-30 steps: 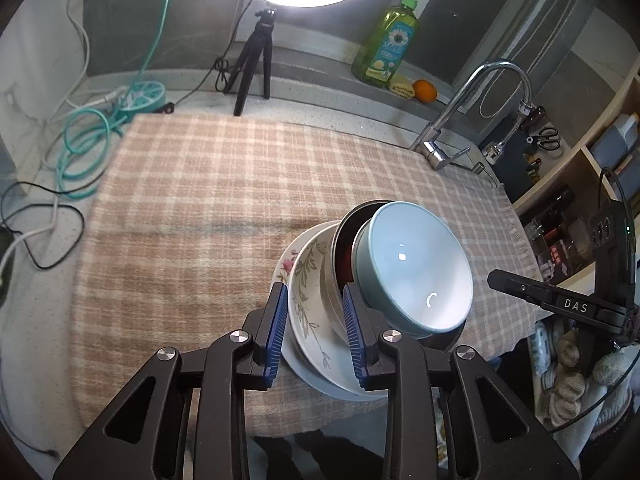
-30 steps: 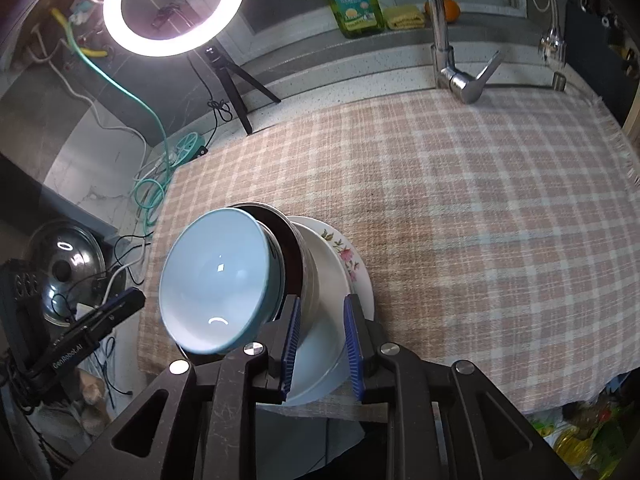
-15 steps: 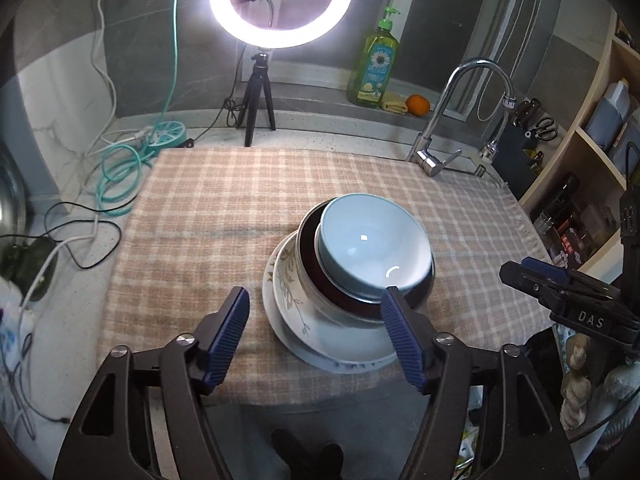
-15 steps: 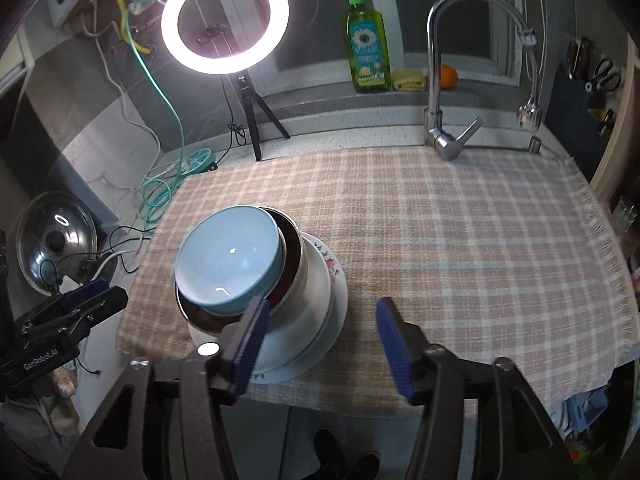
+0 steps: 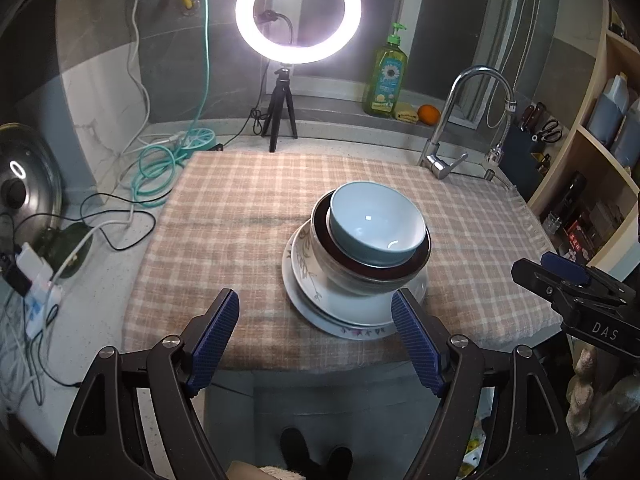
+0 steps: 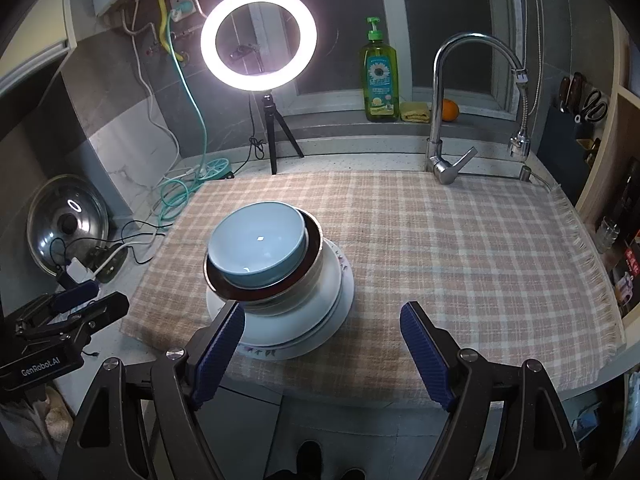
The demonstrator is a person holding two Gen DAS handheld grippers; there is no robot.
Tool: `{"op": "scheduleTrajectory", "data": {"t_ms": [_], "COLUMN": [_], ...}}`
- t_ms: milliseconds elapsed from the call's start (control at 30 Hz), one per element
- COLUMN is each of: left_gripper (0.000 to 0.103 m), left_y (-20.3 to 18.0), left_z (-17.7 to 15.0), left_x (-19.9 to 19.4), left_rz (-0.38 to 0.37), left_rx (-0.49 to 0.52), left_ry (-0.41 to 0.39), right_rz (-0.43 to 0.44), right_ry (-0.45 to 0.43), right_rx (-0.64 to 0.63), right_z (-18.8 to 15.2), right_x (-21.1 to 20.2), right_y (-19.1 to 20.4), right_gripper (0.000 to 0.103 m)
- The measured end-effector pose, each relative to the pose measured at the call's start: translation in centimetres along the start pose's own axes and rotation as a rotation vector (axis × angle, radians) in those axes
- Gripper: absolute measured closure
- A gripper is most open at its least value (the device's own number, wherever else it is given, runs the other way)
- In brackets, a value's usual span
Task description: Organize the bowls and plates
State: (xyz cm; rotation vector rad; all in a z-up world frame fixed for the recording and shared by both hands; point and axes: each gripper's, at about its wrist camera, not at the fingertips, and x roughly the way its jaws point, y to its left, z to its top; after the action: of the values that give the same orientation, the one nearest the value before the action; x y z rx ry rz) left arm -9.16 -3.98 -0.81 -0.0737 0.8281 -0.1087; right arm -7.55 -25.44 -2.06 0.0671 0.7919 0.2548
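Both hand-held grippers have drawn back from the stack of dishes since the earlier frames, where each had its pads at the plate rims. Now the left hand-held gripper [image 5: 315,334] hangs released at the bottom of its view, jaws having just been opening, with nothing between them. Likewise the right hand-held gripper [image 6: 322,346] is released, its jaws having just been opening and holding nothing; its left pad overlaps the plate edge in the picture only.

A light blue bowl [image 5: 376,226] sits nested in a dark-lined bowl [image 5: 372,276], which rests on a floral plate [image 5: 304,264] atop a white plate [image 5: 352,326]. This stack stands on the checked cloth [image 5: 232,216] covering the worktop [image 5: 92,280], right of centre in the left view, left of centre in the right view. At upper centre glows a ring light [image 5: 298,12], with a green soap bottle [image 5: 385,76] and faucet [image 5: 460,120] toward the upper right.
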Motion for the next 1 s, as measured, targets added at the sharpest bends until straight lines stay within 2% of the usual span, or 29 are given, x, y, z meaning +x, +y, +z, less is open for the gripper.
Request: {"op": "scheduleTrajectory", "data": {"t_ms": [300, 1000], "left_gripper": [0.024, 0.024], "left_y": [0.1, -1.3], "left_z": [0.3, 0.9], "left_x": [-1.1, -0.9], "left_rz": [0.003, 0.007], "left_rx": [-0.006, 0.023], "left_ry": [-0.015, -0.027], "right_rz": [-0.008, -0.012], "right_ry": [-0.020, -0.040], "right_rx": [-0.016, 0.001], "right_z": [0.1, 0.6], "right_x": [-0.6, -0.7], "right_y": [1.0, -0.3], "right_gripper": [0.026, 0.025]}}
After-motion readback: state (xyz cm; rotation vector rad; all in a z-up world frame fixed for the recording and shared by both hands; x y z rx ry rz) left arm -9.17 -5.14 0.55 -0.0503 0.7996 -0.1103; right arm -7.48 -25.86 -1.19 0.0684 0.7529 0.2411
